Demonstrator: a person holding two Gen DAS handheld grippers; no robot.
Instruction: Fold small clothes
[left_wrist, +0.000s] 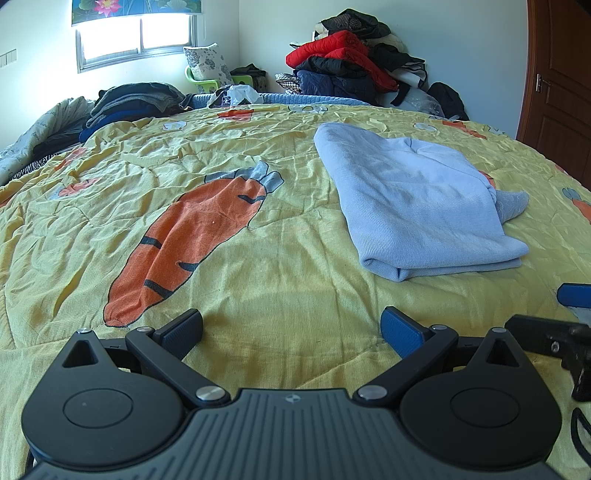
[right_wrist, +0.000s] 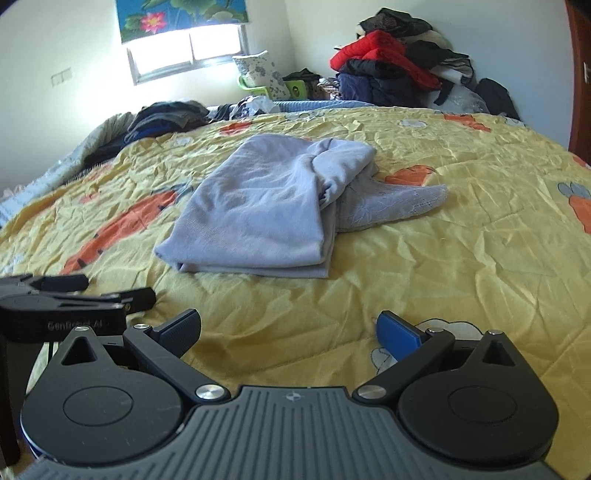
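Nearest the lens in each wrist view, a black two-finger gripper with blue pads is seen low over the bed. The left gripper is spread wide and nothing is held between its fingers; the right gripper is likewise released and empty. In the right wrist view the left gripper is caught at about nine o'clock, just beside the right one.

Beyond the fingers, the crumpled yellow quilt printed with orange carrots is spread across the bed. The task's thing, a pale blue knitted garment, is laid on it: at about one o'clock from the left gripper and at about eleven o'clock from the right. It is judged to be largely folded, with stacked layers shown at its near edge, yet a lacy pale blue part is left sticking out at its right side.

For the step in hand, that loose part would best be pinched near its tip by the right gripper and carried over the stack, while the near edge is pinned by the left so the layers are not dragged.

Farther off, a heap of red, navy and black jackets is piled at twelve o'clock, beside a bright window.
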